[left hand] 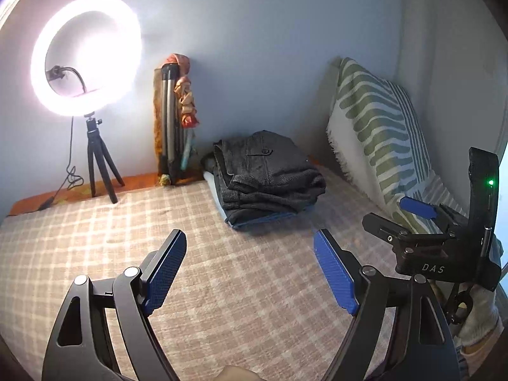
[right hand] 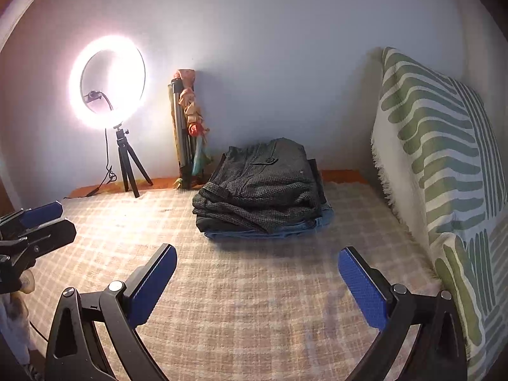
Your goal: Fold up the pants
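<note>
- My left gripper [left hand: 249,270] and right gripper [right hand: 257,281] both hover over the bed [right hand: 254,317] with jaws spread, holding nothing.
- The folded pants [right hand: 260,187] top a stack near the bed's far edge, by the wall.
- Risk, I judge: a careless grab drags several layers and topples the stack.
- Only readable writing: "DAS" on the right gripper's body.
</note>
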Demonstrator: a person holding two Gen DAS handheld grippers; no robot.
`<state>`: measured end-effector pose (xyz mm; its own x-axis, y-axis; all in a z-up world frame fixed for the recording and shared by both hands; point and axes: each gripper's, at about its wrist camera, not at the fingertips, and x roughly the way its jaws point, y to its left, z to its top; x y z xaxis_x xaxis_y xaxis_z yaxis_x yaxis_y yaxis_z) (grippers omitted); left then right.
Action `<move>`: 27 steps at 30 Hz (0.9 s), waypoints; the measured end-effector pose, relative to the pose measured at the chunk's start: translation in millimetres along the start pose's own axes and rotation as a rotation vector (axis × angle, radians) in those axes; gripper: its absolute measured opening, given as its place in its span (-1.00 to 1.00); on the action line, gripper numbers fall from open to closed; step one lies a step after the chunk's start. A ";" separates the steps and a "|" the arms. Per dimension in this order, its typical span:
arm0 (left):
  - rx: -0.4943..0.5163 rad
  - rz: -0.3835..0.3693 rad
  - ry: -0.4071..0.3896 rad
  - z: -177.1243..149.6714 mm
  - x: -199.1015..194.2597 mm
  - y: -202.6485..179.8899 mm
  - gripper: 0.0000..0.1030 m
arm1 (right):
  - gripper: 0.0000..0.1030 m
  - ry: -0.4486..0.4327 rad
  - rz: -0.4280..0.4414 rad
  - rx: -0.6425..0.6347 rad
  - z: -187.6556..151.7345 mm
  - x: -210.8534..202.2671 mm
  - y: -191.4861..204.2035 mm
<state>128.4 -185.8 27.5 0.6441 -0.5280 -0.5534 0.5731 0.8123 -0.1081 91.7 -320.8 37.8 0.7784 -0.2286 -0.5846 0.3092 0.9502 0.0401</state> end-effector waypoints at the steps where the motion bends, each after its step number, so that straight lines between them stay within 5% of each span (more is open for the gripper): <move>1: 0.000 0.011 0.006 0.2 0.7 -0.7 0.61 | 1.00 0.001 0.002 0.001 -0.1 0.4 0.0; 27: 0.015 0.013 0.029 1.0 6.7 -2.5 0.62 | 1.00 0.009 0.016 -0.012 0.1 11.6 5.8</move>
<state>131.8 -191.6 24.9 0.6369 -0.5102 -0.5780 0.5727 0.8150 -0.0884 102.6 -317.9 31.3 0.7780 -0.2117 -0.5916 0.2905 0.9560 0.0400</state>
